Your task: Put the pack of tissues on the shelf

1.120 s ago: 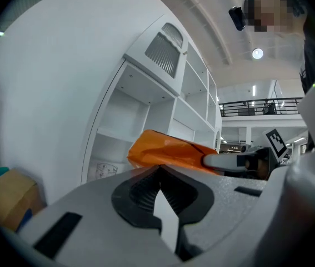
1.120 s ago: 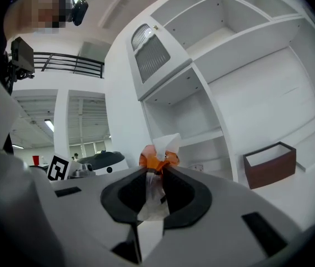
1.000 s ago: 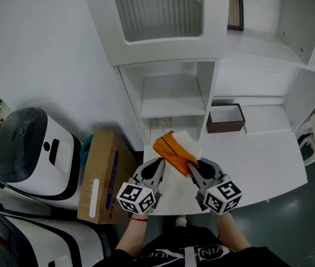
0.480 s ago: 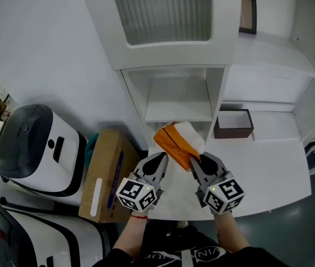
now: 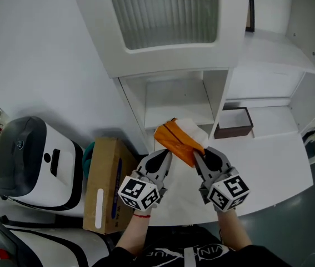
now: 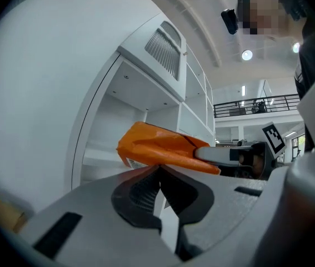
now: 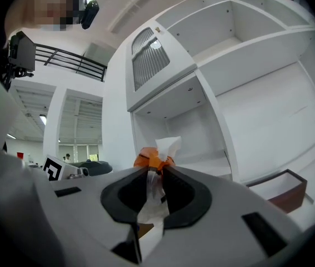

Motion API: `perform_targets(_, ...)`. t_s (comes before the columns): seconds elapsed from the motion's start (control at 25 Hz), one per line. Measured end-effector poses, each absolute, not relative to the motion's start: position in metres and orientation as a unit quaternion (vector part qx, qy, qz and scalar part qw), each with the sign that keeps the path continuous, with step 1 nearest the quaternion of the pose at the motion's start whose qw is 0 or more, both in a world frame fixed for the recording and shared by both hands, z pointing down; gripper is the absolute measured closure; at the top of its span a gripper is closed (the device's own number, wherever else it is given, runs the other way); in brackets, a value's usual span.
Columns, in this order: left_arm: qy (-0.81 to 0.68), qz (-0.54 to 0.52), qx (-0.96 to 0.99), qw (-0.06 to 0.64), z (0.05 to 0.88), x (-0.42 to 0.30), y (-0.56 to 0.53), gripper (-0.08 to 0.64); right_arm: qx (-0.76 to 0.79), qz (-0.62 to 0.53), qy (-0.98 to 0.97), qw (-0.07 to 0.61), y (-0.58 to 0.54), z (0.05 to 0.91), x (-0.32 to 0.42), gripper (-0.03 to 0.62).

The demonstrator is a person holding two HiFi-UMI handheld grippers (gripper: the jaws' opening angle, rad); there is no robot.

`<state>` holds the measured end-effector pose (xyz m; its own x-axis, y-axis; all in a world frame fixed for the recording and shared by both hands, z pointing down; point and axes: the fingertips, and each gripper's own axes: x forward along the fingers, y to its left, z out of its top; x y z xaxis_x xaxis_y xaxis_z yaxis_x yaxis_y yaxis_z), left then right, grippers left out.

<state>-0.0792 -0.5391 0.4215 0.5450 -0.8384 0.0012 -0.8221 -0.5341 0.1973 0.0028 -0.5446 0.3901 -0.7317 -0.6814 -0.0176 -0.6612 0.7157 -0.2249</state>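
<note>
Shelf (image 5: 174, 114) is nearer than a second ago; the pack (image 5: 178, 142) has been lifted toward its open bay, which lies straight ahead of the fingers and slightly above. Pack's long axis runs forward-left from the right gripper (image 5: 200, 156), which pinches its near end. Left gripper (image 5: 167, 154) is closed and empty, just beside the pack.

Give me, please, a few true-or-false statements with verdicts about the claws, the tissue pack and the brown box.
1. The right claw is shut on the orange tissue pack. True.
2. The tissue pack lies on the shelf. False: it is held up in front of it.
3. The left claw grips the pack too. False: its jaws are together, empty.
4. A brown box stands right of the shelf. True.
</note>
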Motion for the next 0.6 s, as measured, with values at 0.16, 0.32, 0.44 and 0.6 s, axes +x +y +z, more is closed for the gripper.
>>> perform_targets(0.16,-0.444,-0.053,0.89,0.085,0.41,-0.083,-0.547,0.554,-0.382,-0.102,0.916,0.061,-0.55,0.378,0.0,0.543)
perform_targets(0.32,-0.417,-0.06,0.903,0.08,0.4,-0.085,-0.554,0.554,-0.39,-0.101,0.911,0.083,-0.555,0.364,-0.002,0.543)
perform_targets(0.44,-0.401,-0.058,0.911,0.078,0.398,-0.086,-0.56,0.554,-0.393,-0.091,0.911,0.09,-0.556,0.355,-0.007,0.542)
perform_targets(0.6,-0.394,-0.055,0.914,0.085,0.401,-0.089,-0.57,0.554,-0.405,-0.068,0.909,0.07,-0.564,0.356,-0.017,0.542)
